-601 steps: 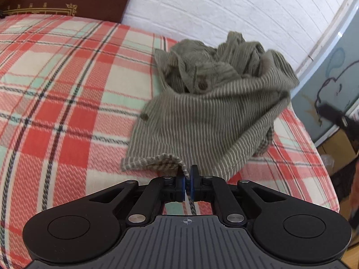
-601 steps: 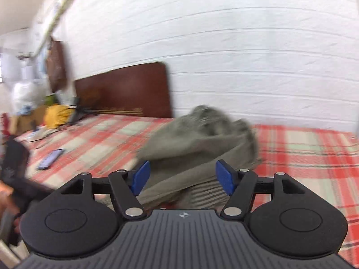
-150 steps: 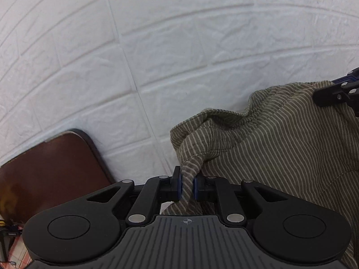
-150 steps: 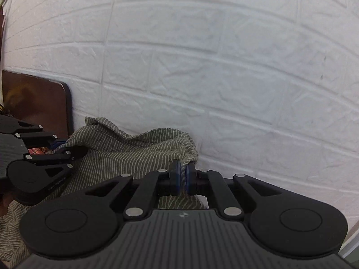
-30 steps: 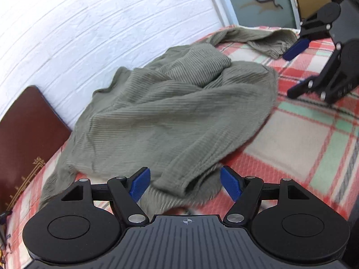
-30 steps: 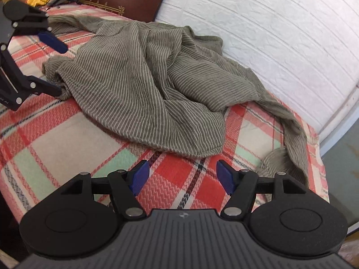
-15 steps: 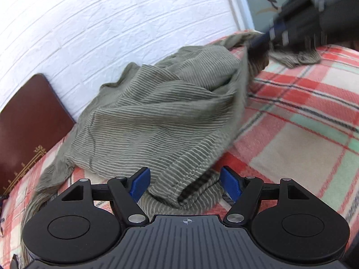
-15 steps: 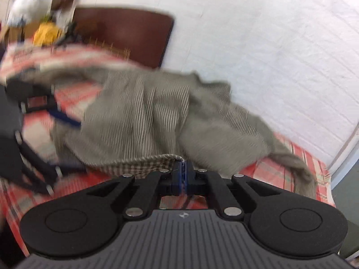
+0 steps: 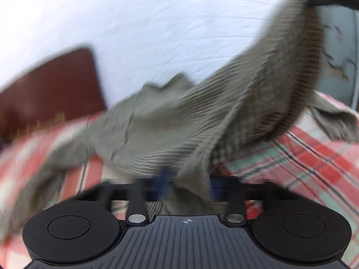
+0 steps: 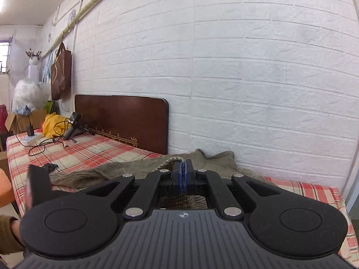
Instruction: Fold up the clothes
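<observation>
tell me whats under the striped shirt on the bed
The striped shirt lies on a red plaid bedsheet, which shows around its edges. Whatever sits beneath its bunched middle is covered. The right gripper pinches one lifted edge.

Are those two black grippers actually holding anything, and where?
The right gripper pinches the green shirt at its edge. The left gripper straddles another fold; blur hides its grip.

Each black gripper [image 10: 183, 176] has blue pads [image 10: 179, 176], silver screws, a ribbed grey housing; a brown knit sleeve [image 10: 6, 235] shows.
</observation>
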Available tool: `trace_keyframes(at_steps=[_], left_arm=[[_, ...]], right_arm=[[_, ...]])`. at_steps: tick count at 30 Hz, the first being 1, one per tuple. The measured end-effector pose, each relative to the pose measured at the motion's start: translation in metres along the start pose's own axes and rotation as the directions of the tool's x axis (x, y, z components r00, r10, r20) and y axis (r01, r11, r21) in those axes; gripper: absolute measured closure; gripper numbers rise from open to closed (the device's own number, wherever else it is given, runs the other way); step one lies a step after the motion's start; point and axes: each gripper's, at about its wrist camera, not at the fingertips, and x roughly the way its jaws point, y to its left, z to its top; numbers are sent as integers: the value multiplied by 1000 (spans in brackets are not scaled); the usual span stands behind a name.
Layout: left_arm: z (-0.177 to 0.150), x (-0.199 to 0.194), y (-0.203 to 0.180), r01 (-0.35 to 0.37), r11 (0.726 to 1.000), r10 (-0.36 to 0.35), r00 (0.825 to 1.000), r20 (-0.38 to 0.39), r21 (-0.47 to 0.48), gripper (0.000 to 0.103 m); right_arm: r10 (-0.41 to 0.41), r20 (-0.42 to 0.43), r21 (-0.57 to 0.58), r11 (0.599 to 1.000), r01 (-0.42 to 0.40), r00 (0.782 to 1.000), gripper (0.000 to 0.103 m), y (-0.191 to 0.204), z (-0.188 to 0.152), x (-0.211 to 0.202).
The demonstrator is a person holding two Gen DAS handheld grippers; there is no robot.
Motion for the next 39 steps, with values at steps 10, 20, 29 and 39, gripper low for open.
trace_keyframes(at_steps=[10,20,29,39], left_arm=[[50,-49,82,-96,956,160,963,218,-279,98],[89,-40,114,-188,926,279,925,257,-327,98],[18,83,133,-318,924,283,942,-181,-214,64],[4,20,145,-314,942,304,947,-101,-116,24]], right_arm=[[11,-17,1,1000,-11,1000,100,4,5,32],[36,-24,2,999,-36,999,100,2,27,108],[31,-371,70,998,-6,928,89,-6,-43,234],[-48,-207,79,995,65,977,33,-41,-27,138]])
